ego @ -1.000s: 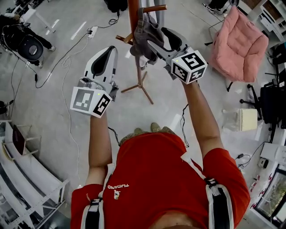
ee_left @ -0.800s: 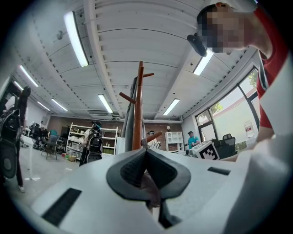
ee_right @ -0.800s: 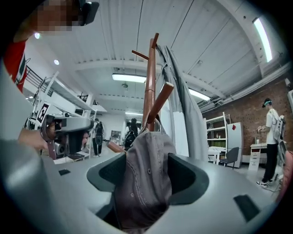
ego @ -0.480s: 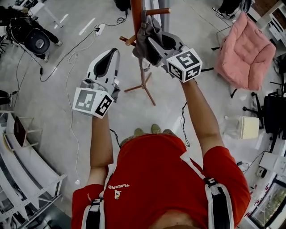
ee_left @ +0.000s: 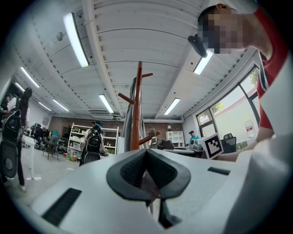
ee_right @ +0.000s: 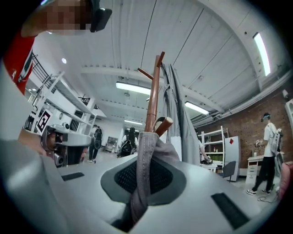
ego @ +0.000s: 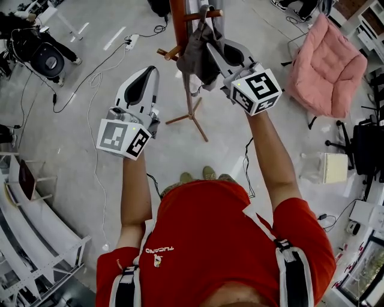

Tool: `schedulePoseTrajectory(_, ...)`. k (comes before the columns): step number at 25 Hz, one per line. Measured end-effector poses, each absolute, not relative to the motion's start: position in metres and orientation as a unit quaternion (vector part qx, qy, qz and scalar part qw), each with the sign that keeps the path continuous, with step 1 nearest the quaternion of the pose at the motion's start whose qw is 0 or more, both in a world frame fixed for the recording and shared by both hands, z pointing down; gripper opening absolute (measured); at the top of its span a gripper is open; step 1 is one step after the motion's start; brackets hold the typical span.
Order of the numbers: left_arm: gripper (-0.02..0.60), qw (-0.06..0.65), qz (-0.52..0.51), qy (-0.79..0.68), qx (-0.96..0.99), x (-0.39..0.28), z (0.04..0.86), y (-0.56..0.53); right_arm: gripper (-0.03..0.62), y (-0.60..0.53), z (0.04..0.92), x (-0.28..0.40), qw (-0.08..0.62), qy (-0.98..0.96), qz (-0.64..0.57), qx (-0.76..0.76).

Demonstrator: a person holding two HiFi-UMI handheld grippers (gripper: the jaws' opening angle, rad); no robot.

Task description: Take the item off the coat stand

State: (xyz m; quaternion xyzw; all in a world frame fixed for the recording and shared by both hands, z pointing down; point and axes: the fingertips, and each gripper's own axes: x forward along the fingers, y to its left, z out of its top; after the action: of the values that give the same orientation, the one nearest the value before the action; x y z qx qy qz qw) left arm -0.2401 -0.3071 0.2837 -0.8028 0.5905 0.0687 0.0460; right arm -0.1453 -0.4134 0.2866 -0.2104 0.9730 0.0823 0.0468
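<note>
Well, the soft grey cloth item point(ego: 197, 51), cap-like, hangs from a short peg point(ego: 207, 12) high on the reddish-brown wooden coat stand point(ego: 179, 21), right against its pole. The right gripper point(ego: 213, 55) has its jaws clamped on a fold of the cloth, squeezing it flat. The left gripper point(ego: 143, 77) hovers apart from the stand, jaws together on nothing. I'd judge the thing light, limp and hardly fragile. A pinch on a thick seam should hold, but it must lift over the peg's tip or snag.
</note>
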Motion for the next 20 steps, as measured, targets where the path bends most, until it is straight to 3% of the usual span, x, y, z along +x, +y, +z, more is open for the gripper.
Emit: schedulePoseTrajectory(20,0.009,0.054,0.085,0.557,-0.824,-0.216,0.277,-0.275,0.032,-0.310,0.266,-0.084,0.053,0.970,0.113,-0.209)
